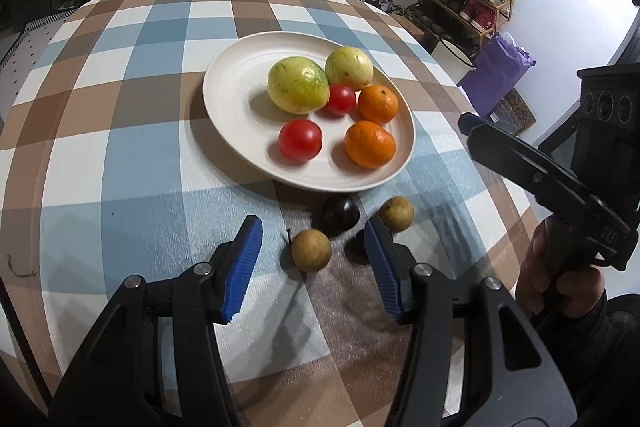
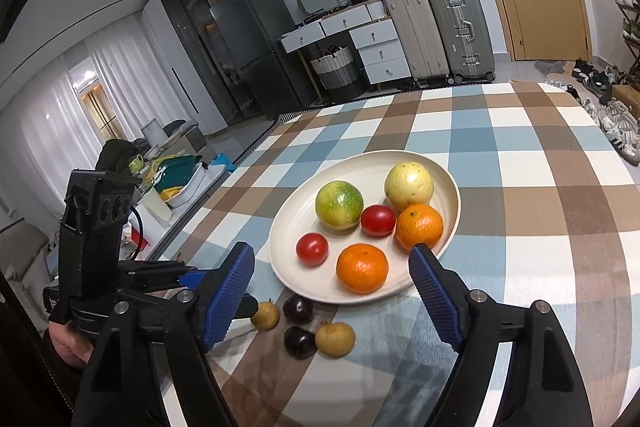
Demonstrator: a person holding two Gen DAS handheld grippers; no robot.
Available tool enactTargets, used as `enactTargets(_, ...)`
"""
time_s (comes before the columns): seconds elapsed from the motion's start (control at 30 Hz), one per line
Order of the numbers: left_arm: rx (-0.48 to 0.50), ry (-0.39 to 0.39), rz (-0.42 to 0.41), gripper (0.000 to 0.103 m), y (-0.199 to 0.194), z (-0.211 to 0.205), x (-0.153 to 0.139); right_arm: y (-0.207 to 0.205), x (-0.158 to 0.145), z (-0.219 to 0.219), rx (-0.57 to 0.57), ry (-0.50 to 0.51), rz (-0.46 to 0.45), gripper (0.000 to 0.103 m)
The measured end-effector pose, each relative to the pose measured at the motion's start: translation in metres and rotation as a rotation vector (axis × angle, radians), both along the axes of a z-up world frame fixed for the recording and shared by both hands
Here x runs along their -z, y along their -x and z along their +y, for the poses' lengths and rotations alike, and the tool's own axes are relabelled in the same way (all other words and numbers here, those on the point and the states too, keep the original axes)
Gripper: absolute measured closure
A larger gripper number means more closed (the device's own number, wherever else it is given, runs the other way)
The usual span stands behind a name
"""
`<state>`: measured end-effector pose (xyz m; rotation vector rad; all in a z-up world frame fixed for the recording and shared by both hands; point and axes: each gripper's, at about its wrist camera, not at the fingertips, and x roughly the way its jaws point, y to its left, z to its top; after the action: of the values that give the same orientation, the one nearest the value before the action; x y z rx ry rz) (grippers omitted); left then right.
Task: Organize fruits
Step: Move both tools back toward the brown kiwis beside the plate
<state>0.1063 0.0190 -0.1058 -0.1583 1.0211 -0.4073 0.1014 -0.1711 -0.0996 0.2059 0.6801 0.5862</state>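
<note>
step: gathering loose fruit | left tool gapes around brown fruit; right tool open, empty | next: close, lift to plate

Your left wrist view looks low and close over the counter toward the plate. Your right wrist view sits higher, facing the same plate from its other side.

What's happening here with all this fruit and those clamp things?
A person holds a two-finger gripper in each hand, sorting fruit on a checked tablecloth. The round cream plate already holds two yellow-green fruits, two red tomatoes and two oranges. Two small brown fruits and two dark purple ones lie beside it. The left gripper is open around one small brown fruit; the right gripper hangs open above.
</note>
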Motion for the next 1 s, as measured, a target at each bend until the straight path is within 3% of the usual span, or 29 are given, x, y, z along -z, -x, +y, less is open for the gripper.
enactTargets(0.9,0.027,-0.002,0.024,0.052,0.004,-0.009,0.019,0.045,0.009,-0.002,0.009,0.042,0.0,0.019)
enactTargets(1.0,0.033,-0.005,0.011,0.058,0.004,-0.01,0.018,0.046,0.012,-0.004,0.011,0.045,0.011,0.019)
